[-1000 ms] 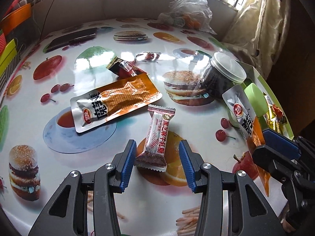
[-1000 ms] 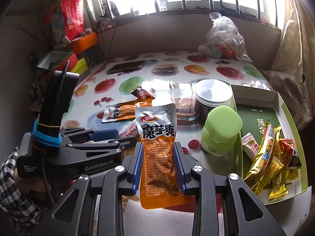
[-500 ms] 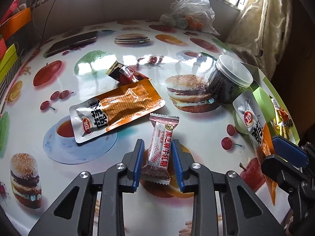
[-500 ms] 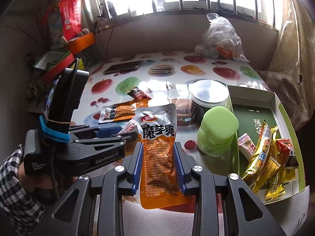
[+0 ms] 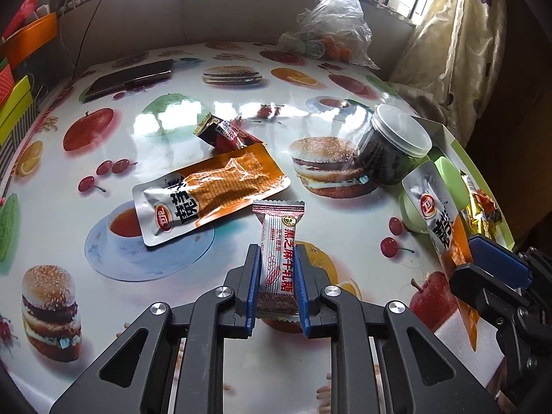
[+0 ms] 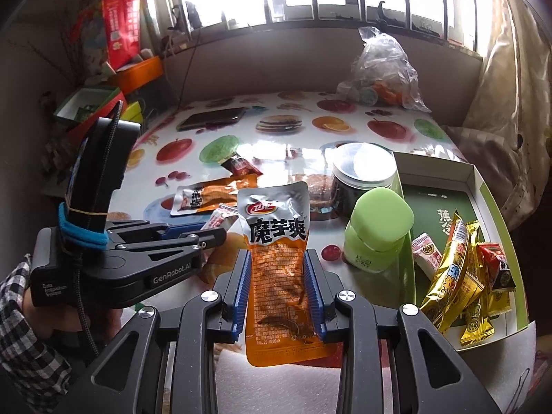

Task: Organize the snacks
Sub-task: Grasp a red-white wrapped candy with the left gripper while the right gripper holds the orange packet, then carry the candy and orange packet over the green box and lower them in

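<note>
My left gripper (image 5: 276,289) is shut on a white and red candy bar (image 5: 277,262), which stands upright between the blue pads just above the table. My right gripper (image 6: 278,293) is shut on an orange and silver snack pouch (image 6: 276,262), held upright. A second orange pouch (image 5: 210,193) lies flat on the table, with a small dark red wrapper (image 5: 222,134) behind it. The green-rimmed box (image 6: 483,186) at the right holds several yellow and red wrapped snacks (image 6: 462,286). In the right wrist view the left gripper (image 6: 210,234) sits left of the held pouch.
A dark jar with a clear lid (image 6: 362,179) and a pale green bottle (image 6: 377,231) stand beside the box. A phone (image 5: 131,77) lies at the far left of the table, a clear plastic bag (image 5: 331,27) at the far edge. A checked sleeve (image 6: 20,338) holds the left gripper.
The left gripper's jaws closed from wide open onto the candy bar, and the bar now stands upright between the pads. The right gripper kept its grip on the pouch.
</note>
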Demonstrator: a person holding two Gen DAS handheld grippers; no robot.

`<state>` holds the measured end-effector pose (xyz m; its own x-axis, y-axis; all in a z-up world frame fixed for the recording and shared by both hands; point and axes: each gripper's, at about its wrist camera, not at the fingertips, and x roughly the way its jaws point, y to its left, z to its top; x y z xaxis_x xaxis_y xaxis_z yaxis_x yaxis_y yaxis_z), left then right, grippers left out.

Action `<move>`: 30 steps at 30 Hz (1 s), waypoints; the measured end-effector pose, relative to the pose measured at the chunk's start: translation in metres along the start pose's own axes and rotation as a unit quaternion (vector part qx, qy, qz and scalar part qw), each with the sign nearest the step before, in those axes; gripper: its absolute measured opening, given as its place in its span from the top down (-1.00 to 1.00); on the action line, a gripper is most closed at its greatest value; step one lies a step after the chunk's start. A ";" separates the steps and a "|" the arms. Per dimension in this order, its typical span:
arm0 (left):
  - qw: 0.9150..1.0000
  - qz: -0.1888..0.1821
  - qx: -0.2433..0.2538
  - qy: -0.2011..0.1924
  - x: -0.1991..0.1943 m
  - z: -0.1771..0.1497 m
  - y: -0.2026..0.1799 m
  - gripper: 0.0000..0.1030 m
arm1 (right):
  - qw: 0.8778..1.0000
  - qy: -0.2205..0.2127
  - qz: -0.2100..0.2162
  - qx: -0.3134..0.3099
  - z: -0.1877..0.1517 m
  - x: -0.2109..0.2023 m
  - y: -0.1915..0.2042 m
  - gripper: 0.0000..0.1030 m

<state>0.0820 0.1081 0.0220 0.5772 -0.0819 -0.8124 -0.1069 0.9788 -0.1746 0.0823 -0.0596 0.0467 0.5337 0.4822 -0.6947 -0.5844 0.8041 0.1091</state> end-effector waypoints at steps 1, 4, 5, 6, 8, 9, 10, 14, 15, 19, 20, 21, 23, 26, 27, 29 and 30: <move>1.000 -0.001 0.000 -0.003 -0.003 0.000 0.000 0.62 | 1.000 0.000 -0.001 0.000 0.000 -0.001 0.001 0.44; 1.000 -0.003 0.000 -0.012 -0.013 0.001 0.000 0.62 | 1.000 0.000 -0.002 0.000 -0.001 -0.002 0.002 0.44; 1.000 -0.003 0.000 -0.015 -0.015 0.001 -0.001 0.62 | 1.000 0.000 -0.003 0.001 -0.001 -0.002 0.003 0.44; 1.000 -0.003 0.001 -0.017 -0.018 0.002 -0.001 0.62 | 1.000 -0.001 -0.003 0.000 -0.001 -0.003 0.003 0.44; 1.000 -0.004 0.001 -0.023 -0.023 0.002 -0.003 0.62 | 1.000 -0.005 -0.003 0.000 -0.001 -0.006 0.003 0.44; 1.000 -0.004 0.001 -0.025 -0.026 0.002 -0.004 0.62 | 1.000 -0.007 -0.003 -0.001 0.000 -0.007 0.003 0.44; 1.000 -0.004 0.000 -0.028 -0.029 0.002 -0.005 0.62 | 1.000 -0.009 -0.002 -0.001 0.000 -0.009 0.003 0.44; 0.999 -0.002 0.001 -0.039 -0.039 0.004 -0.009 0.62 | 1.000 -0.015 0.001 -0.004 0.001 -0.014 0.004 0.44; 0.999 -0.002 0.001 -0.042 -0.042 0.005 -0.011 0.62 | 1.000 -0.016 0.001 -0.004 0.001 -0.015 0.003 0.44; 0.999 -0.002 0.003 -0.052 -0.050 0.009 -0.017 0.62 | 1.000 -0.026 0.002 -0.003 0.003 -0.022 0.000 0.44; 0.999 -0.002 0.003 -0.054 -0.052 0.010 -0.019 0.62 | 1.000 -0.029 0.001 -0.002 0.003 -0.025 -0.001 0.44; 0.998 -0.003 0.004 -0.056 -0.053 0.011 -0.020 0.62 | 1.000 -0.031 0.001 -0.001 0.004 -0.027 -0.003 0.44; 0.998 -0.005 0.007 -0.060 -0.057 0.014 -0.025 0.62 | 0.999 -0.036 -0.001 0.002 0.005 -0.031 -0.006 0.44; 0.998 -0.010 0.010 -0.065 -0.060 0.019 -0.032 0.62 | 0.999 -0.042 -0.004 0.008 0.007 -0.036 -0.013 0.44; 0.998 -0.011 0.012 -0.067 -0.061 0.020 -0.035 0.62 | 0.999 -0.043 -0.006 0.011 0.007 -0.038 -0.015 0.44; 0.997 -0.014 0.018 -0.069 -0.062 0.023 -0.042 0.62 | 0.999 -0.047 -0.010 0.018 0.007 -0.041 -0.022 0.44; 0.997 -0.018 0.020 -0.069 -0.062 0.024 -0.045 0.62 | 0.999 -0.048 -0.012 0.021 0.007 -0.043 -0.025 0.44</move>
<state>0.0707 0.0738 0.0932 0.6866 -0.0926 -0.7211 -0.0532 0.9828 -0.1768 0.0779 -0.0977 0.0791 0.6053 0.4918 -0.6258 -0.5459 0.8287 0.1233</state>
